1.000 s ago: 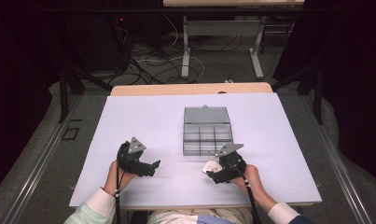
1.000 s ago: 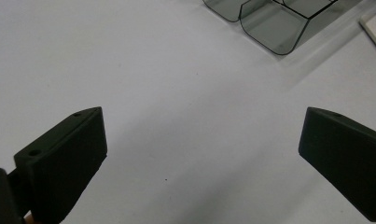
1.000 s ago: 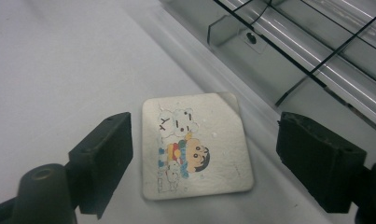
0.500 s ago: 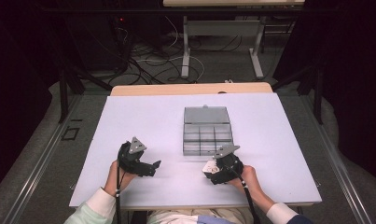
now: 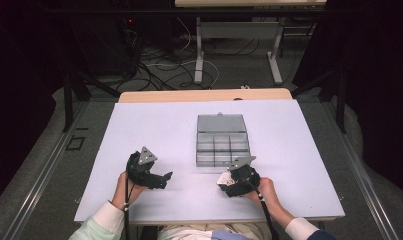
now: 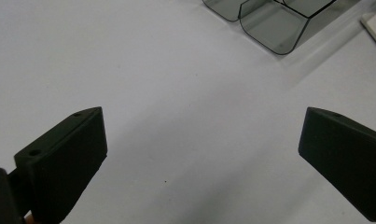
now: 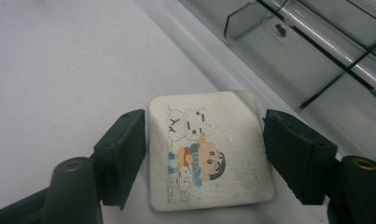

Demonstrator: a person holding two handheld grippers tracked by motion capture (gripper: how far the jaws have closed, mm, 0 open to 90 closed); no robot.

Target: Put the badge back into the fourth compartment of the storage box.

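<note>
A small square white tile (image 7: 209, 149) with a cartoon picture lies flat on the white table (image 5: 164, 130), just in front of a clear grey compartment box (image 5: 222, 140). My right gripper (image 7: 204, 154) straddles the tile (image 5: 223, 178). Its jaws have just been closing and now stand close beside the tile's two side edges; a thin gap still shows at the right pad. My left gripper (image 5: 165, 180) rests low over bare table to the left. In its own view my left gripper (image 6: 202, 140) has its jaws wide apart with nothing between them.
The box (image 7: 316, 60) has its lid folded back and several compartments that look empty; a corner of it (image 6: 274, 28) shows ahead of the left gripper. A wooden table edge (image 5: 204, 95) lies beyond the white top. Cables and desk legs stand on the dark floor behind.
</note>
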